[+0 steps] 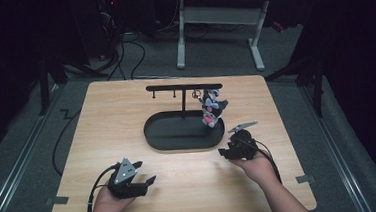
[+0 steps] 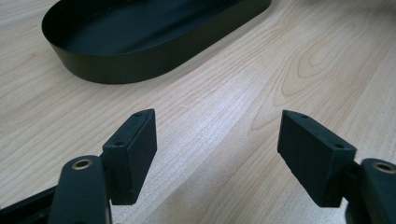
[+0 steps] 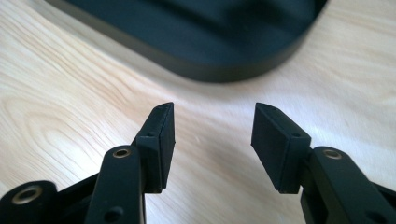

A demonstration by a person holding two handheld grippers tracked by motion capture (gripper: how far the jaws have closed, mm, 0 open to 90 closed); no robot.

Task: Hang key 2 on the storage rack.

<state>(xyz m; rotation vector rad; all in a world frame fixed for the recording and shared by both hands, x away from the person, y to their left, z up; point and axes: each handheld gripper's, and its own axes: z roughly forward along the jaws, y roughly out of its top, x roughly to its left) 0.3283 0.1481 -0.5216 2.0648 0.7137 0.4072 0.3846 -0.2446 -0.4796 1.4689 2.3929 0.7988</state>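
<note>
A: Where do we stand?

B: The plush charm [image 1: 211, 110] hangs from the black stand [image 1: 183, 88] at its right end, above the oval tray [image 1: 160, 138], roughly twelve o'clock from our hands. The hanging looks done, though the ring on its hook is too small for us to confirm.

A: And the tongs?

B: Our right gripper [image 3: 213, 122] sits at the tray's five o'clock, jaws parted and empty. Our left gripper [image 2: 217, 133] gapes wide, holding nothing, at seven o'clock. Next, we'd rest both hands.
</note>
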